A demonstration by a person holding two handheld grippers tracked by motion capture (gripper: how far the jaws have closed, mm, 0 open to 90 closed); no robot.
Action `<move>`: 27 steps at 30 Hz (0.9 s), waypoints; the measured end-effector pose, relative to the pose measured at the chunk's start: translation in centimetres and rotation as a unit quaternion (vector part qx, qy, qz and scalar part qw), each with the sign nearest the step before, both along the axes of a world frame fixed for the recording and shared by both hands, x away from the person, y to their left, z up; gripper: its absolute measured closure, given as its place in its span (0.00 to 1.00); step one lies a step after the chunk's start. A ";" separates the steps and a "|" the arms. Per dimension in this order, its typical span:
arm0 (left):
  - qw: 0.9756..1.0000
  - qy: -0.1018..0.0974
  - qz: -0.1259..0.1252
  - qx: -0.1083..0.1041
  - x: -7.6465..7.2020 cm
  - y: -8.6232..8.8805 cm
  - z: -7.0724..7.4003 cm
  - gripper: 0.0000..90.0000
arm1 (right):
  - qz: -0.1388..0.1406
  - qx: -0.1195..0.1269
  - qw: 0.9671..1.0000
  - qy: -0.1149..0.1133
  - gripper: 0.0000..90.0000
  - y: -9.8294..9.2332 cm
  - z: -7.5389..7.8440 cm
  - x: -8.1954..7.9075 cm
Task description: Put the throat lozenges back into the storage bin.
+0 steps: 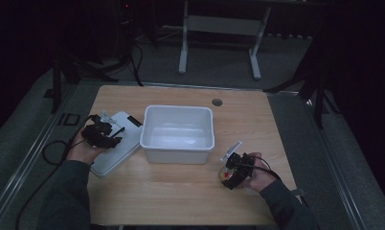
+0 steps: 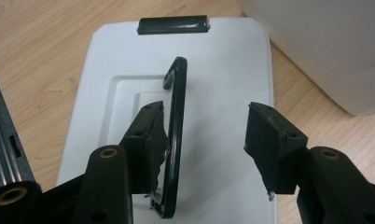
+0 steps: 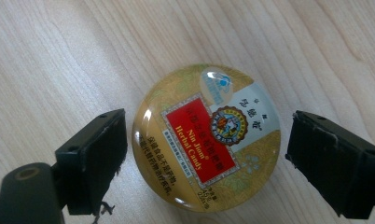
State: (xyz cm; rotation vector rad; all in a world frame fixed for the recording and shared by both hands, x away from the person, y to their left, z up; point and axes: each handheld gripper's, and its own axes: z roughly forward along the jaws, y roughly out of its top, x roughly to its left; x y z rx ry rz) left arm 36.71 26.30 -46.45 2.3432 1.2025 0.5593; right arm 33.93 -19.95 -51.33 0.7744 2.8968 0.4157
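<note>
Gold and red, a round candy tin (image 3: 206, 137) lies flat on the wooden table (image 3: 59, 51) in the right gripper view, between the spread jaws of the right gripper (image 3: 204, 154), with a gap on each side so neither jaw touches it. From the high view that tin (image 1: 225, 175) is a small dim spot near the table's front right edge, just under the right gripper (image 1: 234, 167), and its label cannot be read there. The left gripper view shows the left gripper (image 2: 205, 140) with jaws apart over a flat white lid (image 2: 223, 84); a black hinged handle (image 2: 174, 135) on the lid stands up on edge against the left-hand jaw. In the high view the left gripper (image 1: 102, 134) hangs over that lid (image 1: 115, 148), which lies just left of an open white bin (image 1: 178, 134) at mid-table.
</note>
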 end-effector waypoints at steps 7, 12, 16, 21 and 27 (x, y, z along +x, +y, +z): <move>1.000 0.001 -0.001 0.000 0.0 0.0 0.0 0.53 | 0.003 -0.008 1.000 0.007 0.13 0.1 -0.3 0.1; 1.000 0.001 -0.001 -0.001 0.1 0.0 0.1 0.53 | 0.004 -0.013 1.000 0.011 0.15 0.3 -0.5 0.2; 1.000 0.001 0.000 -0.001 0.1 0.0 0.0 0.53 | 0.005 -0.015 1.000 0.012 0.15 0.3 -0.5 0.3; 1.000 0.002 0.000 0.000 0.1 0.0 0.0 0.53 | 0.006 -0.020 1.000 0.015 0.16 0.3 -0.7 0.4; 1.000 0.003 0.000 0.001 0.1 0.0 0.0 0.53 | 0.007 -0.028 1.000 0.014 0.17 0.4 -0.9 0.4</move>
